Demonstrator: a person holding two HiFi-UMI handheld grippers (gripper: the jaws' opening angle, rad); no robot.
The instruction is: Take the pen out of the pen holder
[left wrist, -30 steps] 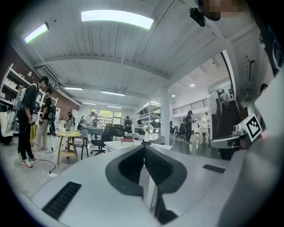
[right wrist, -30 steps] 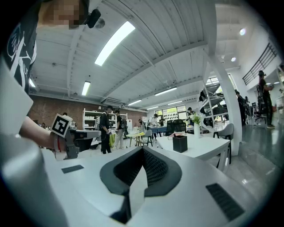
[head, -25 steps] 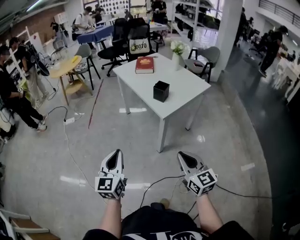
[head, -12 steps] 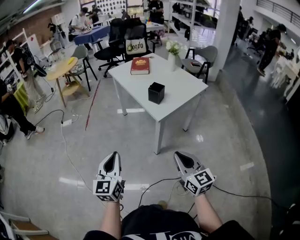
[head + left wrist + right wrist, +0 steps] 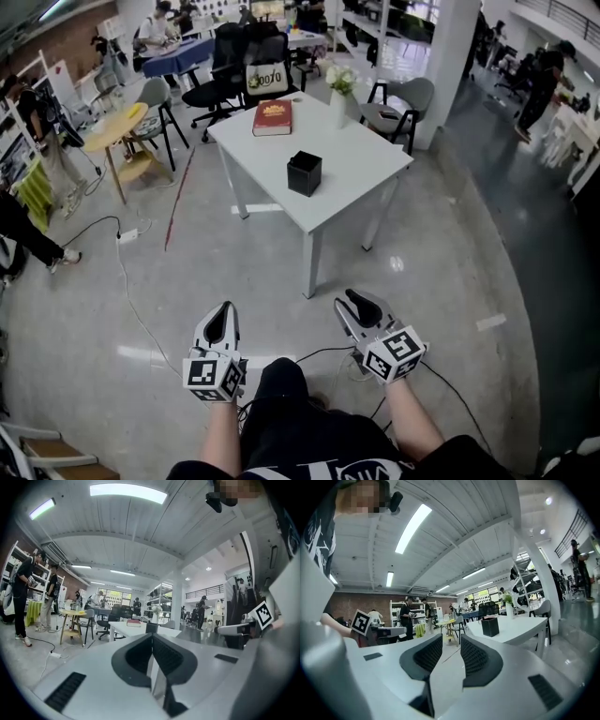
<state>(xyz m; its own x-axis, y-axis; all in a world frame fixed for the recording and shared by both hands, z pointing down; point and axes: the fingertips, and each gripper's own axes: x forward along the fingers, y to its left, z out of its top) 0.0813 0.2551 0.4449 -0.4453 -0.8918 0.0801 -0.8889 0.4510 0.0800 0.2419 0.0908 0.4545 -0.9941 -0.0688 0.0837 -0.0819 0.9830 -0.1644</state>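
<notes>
The person is standing on the grey floor (image 5: 450,281), well away from the white table (image 5: 366,173). Both grippers are sticking out low in front & pointing level toward that table.

The L gripper (image 5: 225,314) is sitting at the near left. Its two jaws are pressing flat together w/ nothing btwn them.

The R gripper (image 5: 351,302) is sitting at the near right. Its jaws are opening, w/ a clear gap btwn them. Nothing is sitting in that gap; only the floor & the far room are showing through.

The black pen holder (image 5: 304,173) is standing upright on the table, about the middle, a bit closer to the near left edge. It is far from both grippers. The pen inside is too small to make out.

A red book (image 5: 273,118) is lying flat at the far left end of the table, well apart from the holder. A white vase w/ flowers (image 5: 339,94) is standing at the far edge, right of the book. A grey chair (image 5: 403,103) is waiting at the table's far right side. A yellow round table (image 5: 112,131) is standing off to the left. A black cable (image 5: 319,354) is trailing over the floor btwn the grippers.
</notes>
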